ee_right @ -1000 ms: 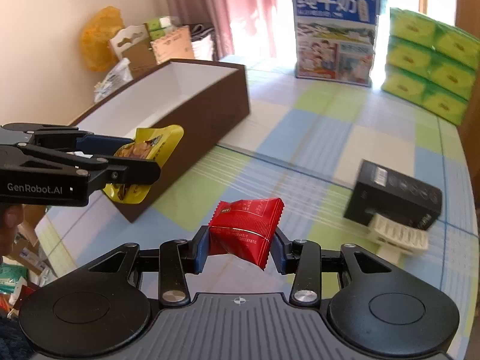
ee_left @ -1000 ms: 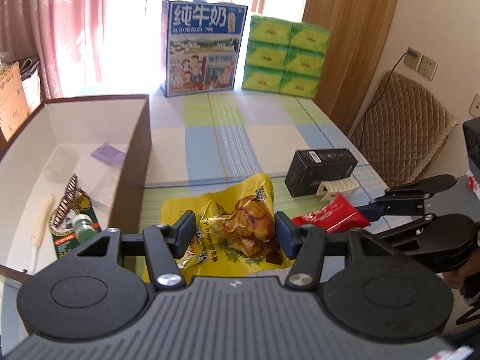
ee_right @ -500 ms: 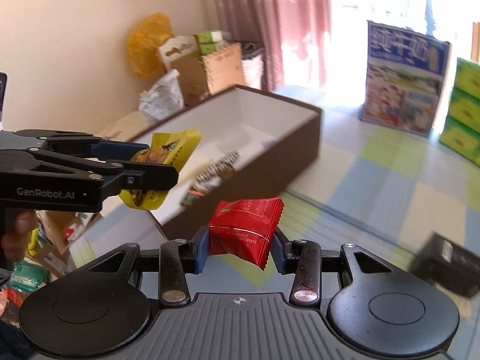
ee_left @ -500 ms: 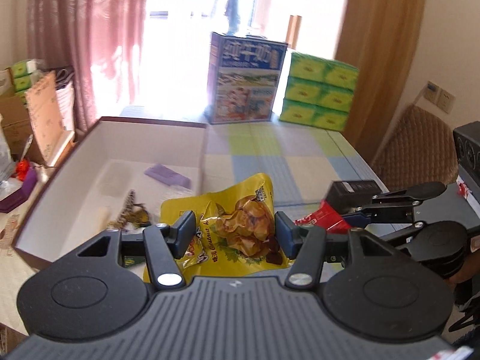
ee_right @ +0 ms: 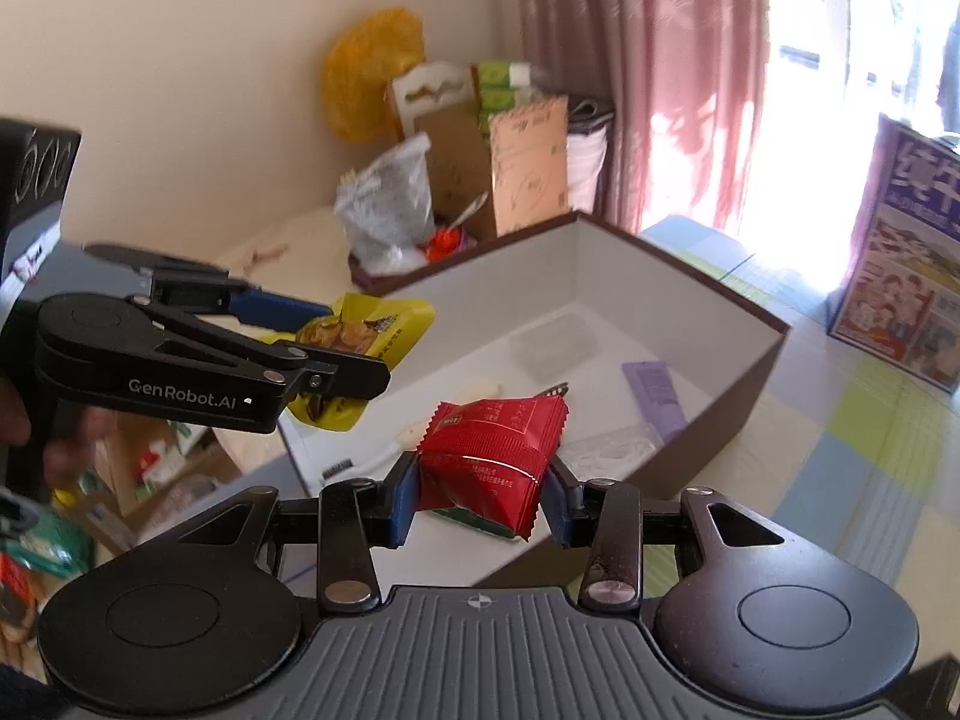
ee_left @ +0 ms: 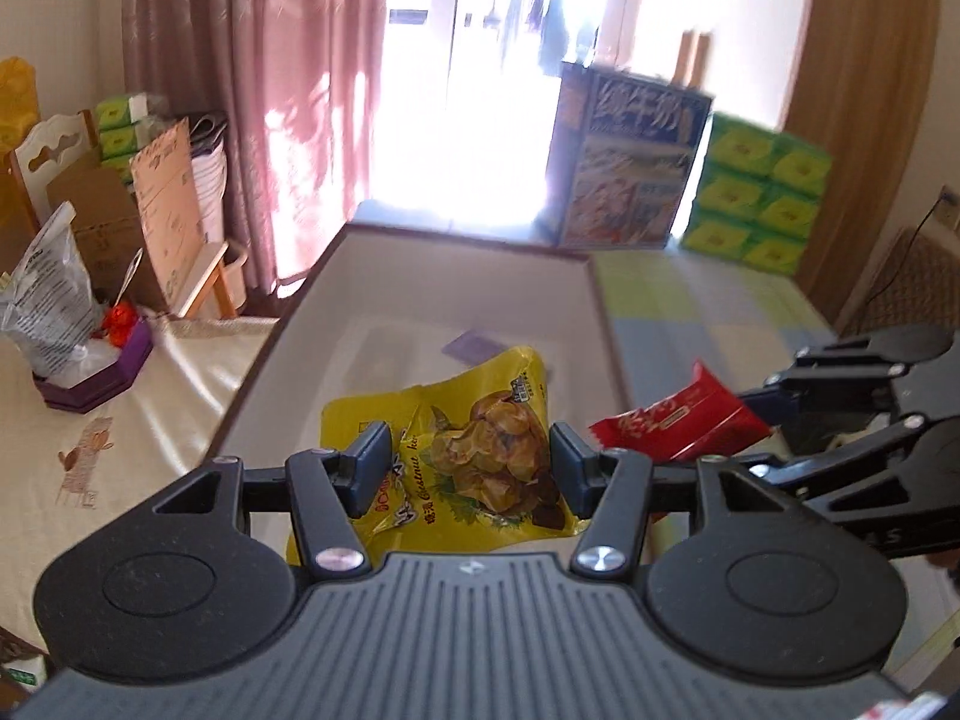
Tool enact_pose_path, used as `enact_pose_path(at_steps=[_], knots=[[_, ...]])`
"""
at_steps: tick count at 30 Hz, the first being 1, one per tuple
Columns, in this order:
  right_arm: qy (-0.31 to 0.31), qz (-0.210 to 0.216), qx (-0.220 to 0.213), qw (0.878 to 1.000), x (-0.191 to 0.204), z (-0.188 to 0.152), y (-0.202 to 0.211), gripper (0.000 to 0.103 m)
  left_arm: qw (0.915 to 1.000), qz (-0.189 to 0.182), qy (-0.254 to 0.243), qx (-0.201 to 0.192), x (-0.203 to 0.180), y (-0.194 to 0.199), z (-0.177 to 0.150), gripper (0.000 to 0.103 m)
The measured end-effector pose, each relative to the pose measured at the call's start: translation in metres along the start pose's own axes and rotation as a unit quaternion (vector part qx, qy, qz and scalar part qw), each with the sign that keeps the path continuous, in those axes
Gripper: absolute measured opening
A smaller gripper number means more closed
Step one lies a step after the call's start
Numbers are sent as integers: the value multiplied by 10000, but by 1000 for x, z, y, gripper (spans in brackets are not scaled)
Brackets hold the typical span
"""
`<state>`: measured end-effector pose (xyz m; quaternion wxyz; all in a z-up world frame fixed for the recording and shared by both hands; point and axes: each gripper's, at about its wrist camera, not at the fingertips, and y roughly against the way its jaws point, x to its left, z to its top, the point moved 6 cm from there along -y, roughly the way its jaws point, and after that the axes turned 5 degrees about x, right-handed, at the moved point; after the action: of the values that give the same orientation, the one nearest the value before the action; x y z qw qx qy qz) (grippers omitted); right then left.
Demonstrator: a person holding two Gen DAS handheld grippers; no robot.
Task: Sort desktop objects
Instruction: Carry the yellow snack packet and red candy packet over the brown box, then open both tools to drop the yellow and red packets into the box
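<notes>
sunlit worktop with a checked cloth, both snack packets carried over the brown box (ee_right: 690,276).
left tongs (ee_left: 468,462) are clamped partway on the yellow chestnut bag (ee_left: 456,444), right tongs (ee_right: 480,495) pinched narrow on the red packet (ee_right: 492,456); both tilt downward side by side above the white-lined interior, likely so each can be dropped in with the sorted items.

— What stands at the far end of the table?
— A blue milk carton box (ee_left: 630,162) with green tissue packs (ee_left: 756,198) stacked just beside it, against a brown curtain (ee_left: 864,90).
— And off to the side?
— Pink curtains (ee_left: 240,90), cardboard pieces (ee_right: 528,162), a yellow bag (ee_right: 366,72) by the wall, and a crinkled plastic bag (ee_right: 387,204) near a purple tray (ee_left: 96,378).
</notes>
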<state>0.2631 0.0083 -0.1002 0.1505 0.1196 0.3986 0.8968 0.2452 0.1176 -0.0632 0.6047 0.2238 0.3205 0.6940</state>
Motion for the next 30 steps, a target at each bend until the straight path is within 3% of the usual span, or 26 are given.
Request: enact_pose_path(at_steps=[10,18,30], knots=[[580,75,1191,9912,6,3,-80,40,9945,-58,-510,911,36,-55,-5,53],[1185,269,2218,9675,4,-9,-123,40,9753,-505,-1115,1837,27,-93,-24,53],[1312,407,2736,9520,0,-21,-145,40,9518,-796,-1361,2630,28,-120,-40,57]])
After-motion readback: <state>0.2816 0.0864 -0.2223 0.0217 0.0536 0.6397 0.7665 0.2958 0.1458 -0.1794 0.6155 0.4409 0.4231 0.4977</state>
